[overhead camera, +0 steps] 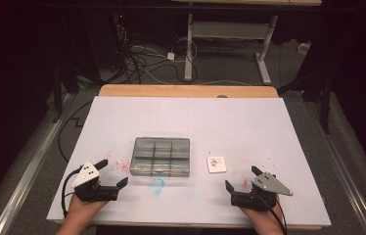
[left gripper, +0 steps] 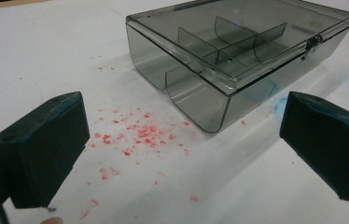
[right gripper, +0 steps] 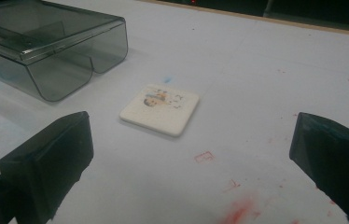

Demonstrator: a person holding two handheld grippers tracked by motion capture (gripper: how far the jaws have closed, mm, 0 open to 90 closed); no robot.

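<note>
Both hand-held grippers, left [overhead camera: 108, 178] and right [overhead camera: 240, 182], spread empty; the flat tile [right gripper: 159, 108] could slide from a shallow pinch.

1. We see the box [left gripper: 238, 51] as smoky see-through plastic, glossy and smooth, lid and dividers too.
2. The tile [right gripper: 159, 108] looks matt white, slightly grainy, with a small printed picture.
3. The table cover [overhead camera: 249, 122] reads as matt white sheet, smeared with red and blue powdery marks.
4. The table edge [overhead camera: 186, 90] looks like wood.
</note>
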